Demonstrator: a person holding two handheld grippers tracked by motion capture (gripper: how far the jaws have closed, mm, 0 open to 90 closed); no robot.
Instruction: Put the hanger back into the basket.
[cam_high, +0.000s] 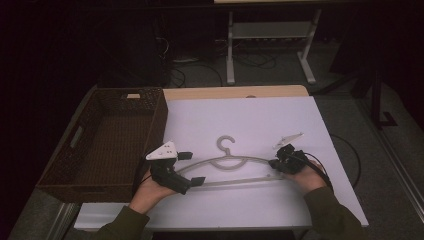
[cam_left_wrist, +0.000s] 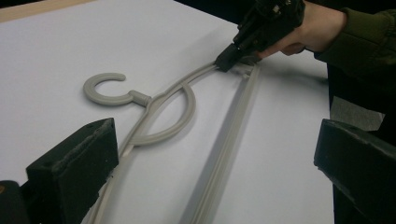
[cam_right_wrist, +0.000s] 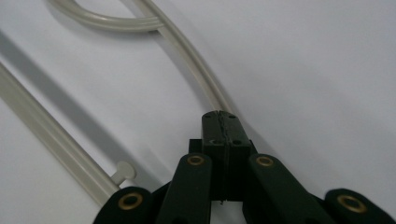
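A pale grey plastic clothes hanger lies flat on the white-topped desk, roughly midway between the desk's left and right edges and nearer the person's edge than the far one, its hook pointing away from the person. The right tool sits at the hanger's right end with its jaws closed together on the thin upper arm of the hanger, which runs straight into the closed tips in the right gripper view; the straight lower bar passes just beside them. The left tool stands at the hanger's left end with its jaws wide apart, one above the curved arm and one below the lower bar, so the hanger's end lies between them without being pinched; in the left gripper view the arm runs close along the inner face of the left pad. Left of the hanger, a dark brown woven wicker basket with a cut-out handle takes up the desk's left side, its right wall close to the left tool. Beyond the hanger's hook the white surface stretches open to the far wooden edge, and to the right of the hanger a bare strip runs to the desk's right edge, where a black cable loops off the side.
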